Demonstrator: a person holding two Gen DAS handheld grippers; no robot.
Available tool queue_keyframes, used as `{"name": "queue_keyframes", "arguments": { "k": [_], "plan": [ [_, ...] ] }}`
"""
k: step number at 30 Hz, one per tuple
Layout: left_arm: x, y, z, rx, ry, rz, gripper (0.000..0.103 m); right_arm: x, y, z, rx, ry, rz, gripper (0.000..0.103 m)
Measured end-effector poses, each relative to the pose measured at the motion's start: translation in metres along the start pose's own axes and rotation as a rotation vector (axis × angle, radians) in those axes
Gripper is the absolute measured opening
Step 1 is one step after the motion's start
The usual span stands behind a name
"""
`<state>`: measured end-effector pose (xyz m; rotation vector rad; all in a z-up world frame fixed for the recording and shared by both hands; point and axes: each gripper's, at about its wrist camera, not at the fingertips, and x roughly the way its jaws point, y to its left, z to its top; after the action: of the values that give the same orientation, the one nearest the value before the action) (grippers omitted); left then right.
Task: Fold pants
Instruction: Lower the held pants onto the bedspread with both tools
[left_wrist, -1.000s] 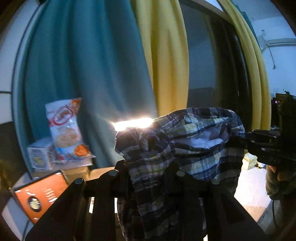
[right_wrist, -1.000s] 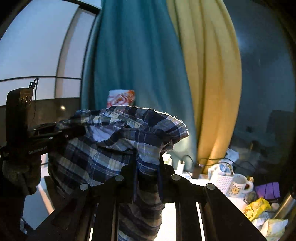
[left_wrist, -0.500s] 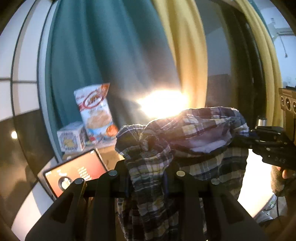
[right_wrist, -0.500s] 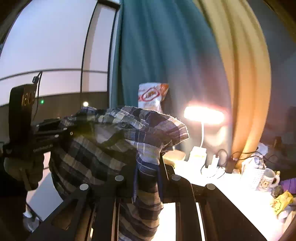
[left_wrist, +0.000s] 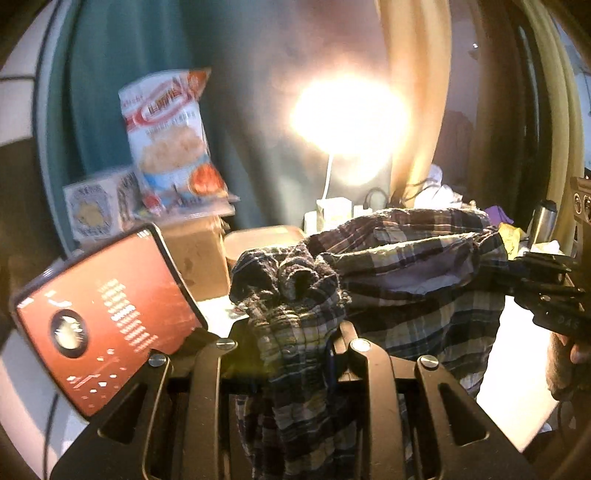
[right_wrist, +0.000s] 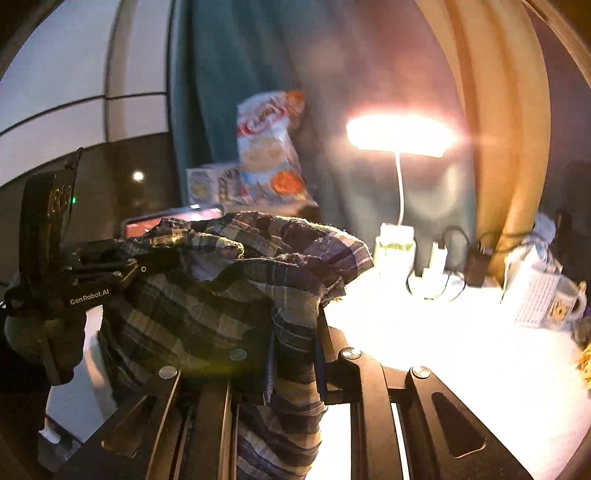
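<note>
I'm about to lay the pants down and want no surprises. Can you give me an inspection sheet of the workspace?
Surface: white table, brightly lit, bare in the middle.
Job's things: plaid pants bunched, hanging between both grippers.
Clutter: snack bag, box, tablet, mug.
Grippers: left hand-held gripper and right hand-held gripper each shut on the pants.
Cables: charger leads beside the lamp.
Surroundings: teal and yellow curtains.
</note>
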<state>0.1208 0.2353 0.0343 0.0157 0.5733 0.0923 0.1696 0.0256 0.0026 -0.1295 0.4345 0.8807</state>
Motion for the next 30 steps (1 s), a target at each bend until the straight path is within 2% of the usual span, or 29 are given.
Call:
{"name": "queue_keyframes", "arguments": {
  "k": [13, 21, 24, 28, 30],
  "plan": [
    [0.105, 0.019, -0.026, -0.048, 0.192, -0.018, 0.026, 0.099, -0.053, -0.026, 0.092, 0.168, 0.003, 0.017],
    [0.138, 0.030, -0.034, -0.041, 0.263, 0.019, 0.035, 0.140, -0.088, -0.049, 0.163, 0.272, -0.004, 0.017],
    [0.143, 0.036, -0.035, -0.045, 0.279, 0.015, 0.042, 0.152, -0.099, -0.056, 0.205, 0.308, 0.011, 0.017],
    [0.144, 0.048, -0.034, -0.082, 0.287, 0.042, 0.063, 0.158, -0.103, -0.057, 0.221, 0.331, 0.021, 0.018],
    [0.144, 0.053, -0.034, -0.101, 0.284, 0.056, 0.066, 0.160, -0.104, -0.058, 0.233, 0.342, 0.025, 0.018]
  ]
}}
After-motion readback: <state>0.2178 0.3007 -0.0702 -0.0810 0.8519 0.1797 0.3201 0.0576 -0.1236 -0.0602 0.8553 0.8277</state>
